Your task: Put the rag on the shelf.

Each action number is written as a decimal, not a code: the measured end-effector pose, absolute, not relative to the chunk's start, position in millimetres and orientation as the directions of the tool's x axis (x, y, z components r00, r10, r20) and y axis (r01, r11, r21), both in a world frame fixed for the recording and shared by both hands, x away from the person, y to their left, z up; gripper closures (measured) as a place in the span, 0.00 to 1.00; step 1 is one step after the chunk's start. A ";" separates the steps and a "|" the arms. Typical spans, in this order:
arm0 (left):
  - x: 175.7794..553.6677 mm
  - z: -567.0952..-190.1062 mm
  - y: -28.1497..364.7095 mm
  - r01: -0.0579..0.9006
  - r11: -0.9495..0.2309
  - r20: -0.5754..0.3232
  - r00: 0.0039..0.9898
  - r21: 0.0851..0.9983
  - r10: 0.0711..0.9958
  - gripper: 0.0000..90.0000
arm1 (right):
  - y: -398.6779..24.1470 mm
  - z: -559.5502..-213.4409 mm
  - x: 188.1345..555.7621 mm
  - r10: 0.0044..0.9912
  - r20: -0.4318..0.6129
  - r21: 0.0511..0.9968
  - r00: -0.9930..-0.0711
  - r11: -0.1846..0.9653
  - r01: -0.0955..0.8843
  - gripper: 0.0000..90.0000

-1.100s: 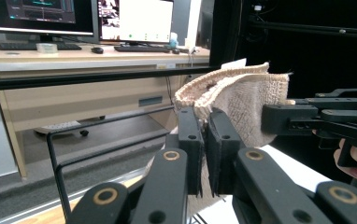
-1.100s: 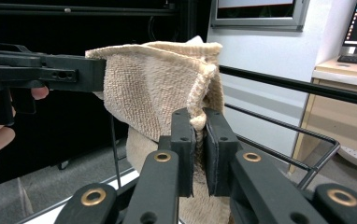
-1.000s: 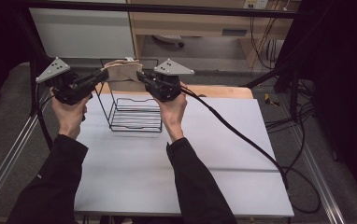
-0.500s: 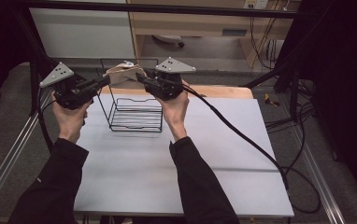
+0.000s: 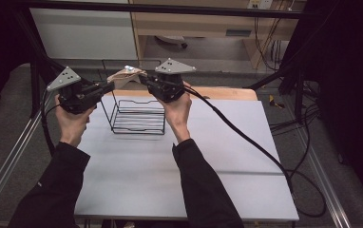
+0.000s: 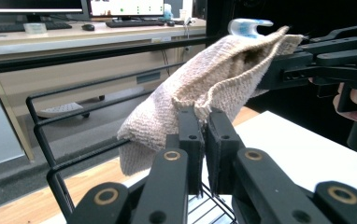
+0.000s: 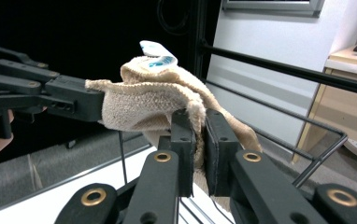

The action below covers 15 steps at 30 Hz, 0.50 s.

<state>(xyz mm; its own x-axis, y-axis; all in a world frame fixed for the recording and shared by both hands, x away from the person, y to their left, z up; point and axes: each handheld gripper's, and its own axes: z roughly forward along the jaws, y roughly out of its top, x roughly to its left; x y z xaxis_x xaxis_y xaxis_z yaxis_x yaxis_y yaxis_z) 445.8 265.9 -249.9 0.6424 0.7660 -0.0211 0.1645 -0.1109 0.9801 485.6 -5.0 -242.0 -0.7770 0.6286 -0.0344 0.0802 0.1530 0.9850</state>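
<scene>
A beige knitted cloth [image 5: 127, 76] with a white and blue label [image 6: 249, 27] hangs stretched between both grippers, above the back rim of a black wire basket [image 5: 138, 124]. My left gripper [image 5: 109, 88] is shut on one edge of the cloth [image 6: 214, 79], its jaws [image 6: 203, 116] pinching the fabric. My right gripper [image 5: 144, 80] pinches the opposite edge [image 7: 144, 100]; its jaws [image 7: 196, 119] have just been closing with the cloth between them. Across the cloth, each gripper view also shows the other gripper: the right gripper [image 6: 284, 70] and the left gripper [image 7: 69, 105].
The basket stands at the back of a white table [image 5: 194, 180], in front of a wooden strip [image 5: 227, 92]. Black frame bars [image 5: 170, 8] run behind and above. A thick cable [image 5: 246, 137] trails from the right gripper across the table's right side.
The cloth bunches a little differently between the grippers. Both hands stay nearly where they were.
</scene>
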 end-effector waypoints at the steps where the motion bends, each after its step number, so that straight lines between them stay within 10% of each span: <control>1: 445.5 -250.3 266.0 0.164 -0.110 -0.022 0.642 0.980 0.767 0.94 | -5.1 -242.2 484.6 0.629 -0.045 0.984 -0.776 0.163 0.075 0.94; 15: 434.5 -217.5 278.7 0.180 -0.037 -0.083 0.615 0.983 0.784 0.80 | -4.6 -242.7 476.3 0.627 -0.083 0.979 -0.775 0.196 0.054 0.94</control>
<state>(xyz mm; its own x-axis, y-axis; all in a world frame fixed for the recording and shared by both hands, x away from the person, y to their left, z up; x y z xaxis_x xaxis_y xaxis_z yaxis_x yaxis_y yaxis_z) 434.5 278.7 -217.5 0.6154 0.7839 -0.0828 0.1799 -0.0374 0.9830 476.3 -4.6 -242.7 -0.7750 0.6265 -0.0833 0.0536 0.1965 0.9790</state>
